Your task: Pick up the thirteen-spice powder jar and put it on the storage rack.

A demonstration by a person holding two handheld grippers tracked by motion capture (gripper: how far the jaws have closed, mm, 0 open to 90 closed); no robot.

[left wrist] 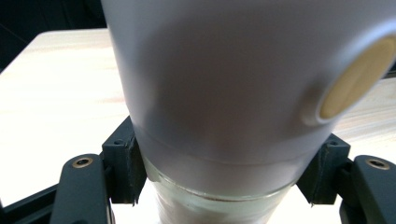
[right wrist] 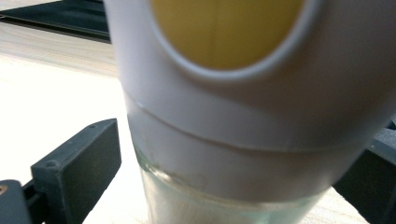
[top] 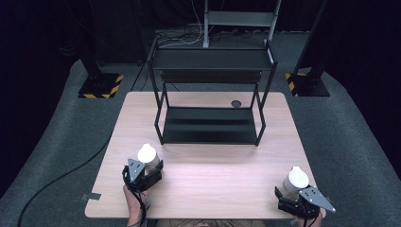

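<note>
Jars are in both grippers at the near edge of the table (top: 203, 175). The left gripper (top: 142, 176) has closed on the left jar (top: 147, 155), pads against the glass under its white lid. The right gripper (top: 299, 201) surrounds the right jar (top: 296, 180); whether its pads press cannot be told. Further back, the black shelf rack (top: 210, 124) holds nothing, so placing looks still ahead. Lids hide the contents.

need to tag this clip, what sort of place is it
Probably a lab or recording studio: black curtains all round, stand bases with hazard stripes on grey carpet, and a lone wooden table holding a black shelf rack.
</note>
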